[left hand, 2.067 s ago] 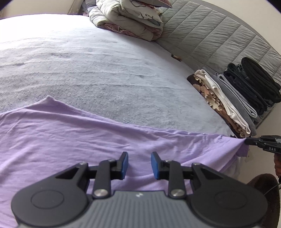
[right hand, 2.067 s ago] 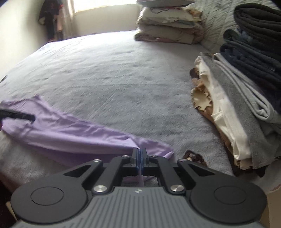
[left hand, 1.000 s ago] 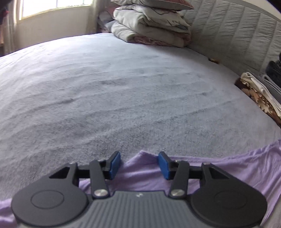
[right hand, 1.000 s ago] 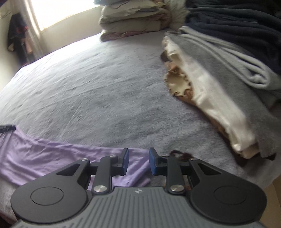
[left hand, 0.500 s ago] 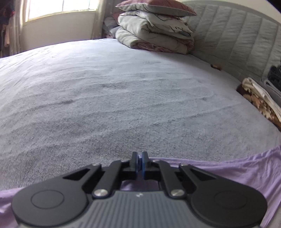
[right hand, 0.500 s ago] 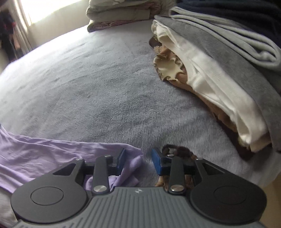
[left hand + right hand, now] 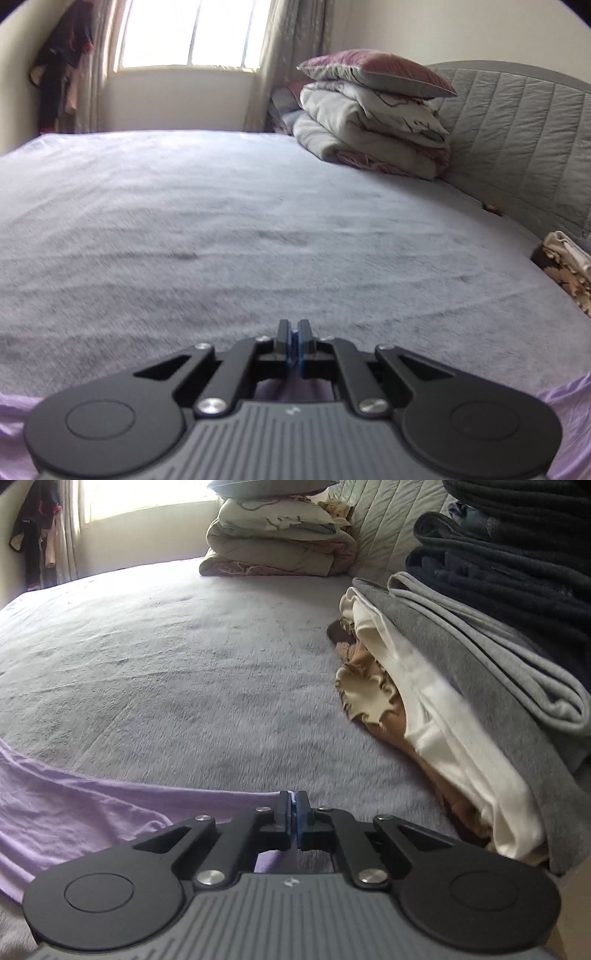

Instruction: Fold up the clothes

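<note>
A light purple garment (image 7: 74, 812) lies along the near edge of the grey bed cover (image 7: 166, 664). My right gripper (image 7: 294, 805) is shut on its right-hand corner, and a sliver of purple shows between the blue pads. In the left wrist view my left gripper (image 7: 294, 334) is shut too. The purple garment (image 7: 291, 391) shows just under its fingers and at both lower corners of that view. Most of the garment is hidden behind the gripper bodies.
A stack of folded clothes (image 7: 461, 701) in white, brown, grey and dark blue lies close to the right of my right gripper. A folded duvet with a pillow on top (image 7: 373, 129) rests against the quilted headboard (image 7: 517, 140). A window is on the far wall.
Both grippers stood open over the purple edge a second ago. The left shut on it first, the right just now. The left view has tilted up towards the window.
</note>
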`<state>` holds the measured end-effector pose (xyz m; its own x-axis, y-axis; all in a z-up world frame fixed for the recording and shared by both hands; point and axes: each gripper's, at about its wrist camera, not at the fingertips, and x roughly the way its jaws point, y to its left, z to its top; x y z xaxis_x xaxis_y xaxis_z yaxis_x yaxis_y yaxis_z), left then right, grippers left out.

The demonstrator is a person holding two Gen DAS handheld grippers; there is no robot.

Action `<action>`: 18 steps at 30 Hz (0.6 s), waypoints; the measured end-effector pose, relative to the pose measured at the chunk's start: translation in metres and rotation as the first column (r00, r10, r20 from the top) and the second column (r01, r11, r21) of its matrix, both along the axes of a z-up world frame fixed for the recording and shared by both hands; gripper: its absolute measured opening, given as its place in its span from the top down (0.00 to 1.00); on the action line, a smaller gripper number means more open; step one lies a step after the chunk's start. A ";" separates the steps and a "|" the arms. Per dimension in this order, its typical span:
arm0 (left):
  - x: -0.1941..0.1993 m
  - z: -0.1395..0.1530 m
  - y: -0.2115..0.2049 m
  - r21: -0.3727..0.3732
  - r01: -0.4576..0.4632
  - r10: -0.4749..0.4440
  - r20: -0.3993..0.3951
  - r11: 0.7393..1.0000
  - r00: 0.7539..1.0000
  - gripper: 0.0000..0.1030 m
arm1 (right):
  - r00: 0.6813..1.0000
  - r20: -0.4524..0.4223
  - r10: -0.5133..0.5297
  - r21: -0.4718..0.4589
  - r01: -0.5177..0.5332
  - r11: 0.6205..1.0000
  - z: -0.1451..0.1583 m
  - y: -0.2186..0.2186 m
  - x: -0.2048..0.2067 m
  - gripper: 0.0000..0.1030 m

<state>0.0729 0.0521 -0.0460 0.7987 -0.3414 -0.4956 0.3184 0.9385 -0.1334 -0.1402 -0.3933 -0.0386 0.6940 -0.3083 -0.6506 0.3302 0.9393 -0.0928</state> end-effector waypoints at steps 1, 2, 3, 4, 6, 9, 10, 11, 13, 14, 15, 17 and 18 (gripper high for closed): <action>0.002 -0.001 0.000 0.001 -0.012 0.012 0.005 1.000 1.000 0.97 | 1.000 -0.002 0.001 -0.010 -0.001 1.000 -0.001 0.000 0.004 0.97; 0.004 -0.003 -0.001 -0.002 -0.022 0.022 0.001 1.000 1.000 0.97 | 1.000 -0.008 0.004 -0.010 -0.004 1.000 -0.002 0.000 0.007 0.97; 0.008 -0.005 -0.001 -0.004 -0.027 0.026 -0.013 1.000 1.000 0.97 | 1.000 -0.016 0.006 -0.001 -0.006 1.000 -0.004 -0.001 0.011 0.97; 0.011 -0.008 -0.002 -0.004 -0.029 0.029 -0.032 1.000 0.999 0.97 | 1.000 -0.026 0.008 0.007 -0.008 1.000 -0.007 -0.002 0.014 0.97; 0.018 -0.015 -0.002 -0.008 -0.036 0.035 -0.068 0.999 0.997 0.97 | 0.999 -0.048 0.019 0.015 -0.018 1.000 -0.012 -0.004 0.019 0.97; 0.024 -0.018 0.004 -0.051 -0.047 0.042 -0.102 0.998 0.994 0.94 | 0.999 -0.036 0.010 0.030 -0.008 1.000 -0.009 -0.005 0.013 0.89; 0.024 -0.018 0.006 -0.066 -0.048 0.041 -0.110 0.997 0.993 0.93 | 1.000 -0.025 0.004 0.047 -0.003 0.999 -0.007 -0.006 0.010 0.87; 0.024 -0.018 0.008 -0.080 -0.048 0.039 -0.116 0.996 0.992 0.93 | 1.000 -0.013 0.000 0.063 0.001 0.998 -0.005 -0.007 0.005 0.82; 0.024 -0.016 0.012 -0.106 -0.050 0.036 -0.130 0.993 0.991 0.89 | 1.000 0.011 -0.004 0.094 0.002 0.996 -0.002 -0.010 -0.003 0.80; 0.024 -0.014 0.013 -0.116 -0.057 0.041 -0.135 0.992 0.990 0.83 | 1.000 0.021 0.002 0.109 -0.004 0.994 0.000 -0.010 -0.008 0.80; 0.022 -0.012 0.014 -0.124 -0.067 0.050 -0.135 0.990 0.990 0.78 | 0.999 0.032 0.005 0.123 -0.009 0.992 0.001 -0.011 -0.012 0.79; 0.018 -0.006 0.016 -0.138 -0.083 0.066 -0.122 0.987 0.990 0.59 | 0.998 0.052 0.021 0.160 -0.030 0.987 0.004 -0.012 -0.019 0.79; 0.016 -0.002 0.017 -0.146 -0.086 0.069 -0.114 0.986 0.991 0.58 | 0.997 0.061 0.036 0.180 -0.046 0.983 0.004 -0.012 -0.021 0.79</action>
